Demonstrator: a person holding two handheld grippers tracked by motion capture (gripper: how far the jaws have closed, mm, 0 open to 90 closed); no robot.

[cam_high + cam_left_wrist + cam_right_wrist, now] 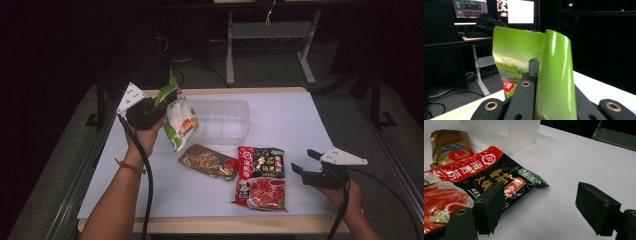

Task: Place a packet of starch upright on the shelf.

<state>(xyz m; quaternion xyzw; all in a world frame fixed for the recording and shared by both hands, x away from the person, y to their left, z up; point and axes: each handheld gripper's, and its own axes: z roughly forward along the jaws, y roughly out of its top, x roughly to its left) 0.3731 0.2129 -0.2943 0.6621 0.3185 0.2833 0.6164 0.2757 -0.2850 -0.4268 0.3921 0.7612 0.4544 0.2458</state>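
Note:
My left gripper point(167, 99) is shut on the top edge of a green and white snack bag point(180, 120), which hangs in the air beside the left end of a clear plastic box point(222, 120). In the left gripper view the bag's green top point(549, 70) curls up out of the closed jaws. A gold packet point(209, 161) and a red and black packet point(261, 177) lie flat on the white table point(290, 125). My right gripper point(305, 162) hovers open just right of the red and black packet point(499, 177), nothing between its pads point(596, 207).
The clear plastic box point(504, 132) stands at the middle back of the table, with the gold packet point(449, 146) in front of it. Beyond the table are a desk frame point(270, 35), monitors point(516, 11) and floor cables. The table's right half is bare white.

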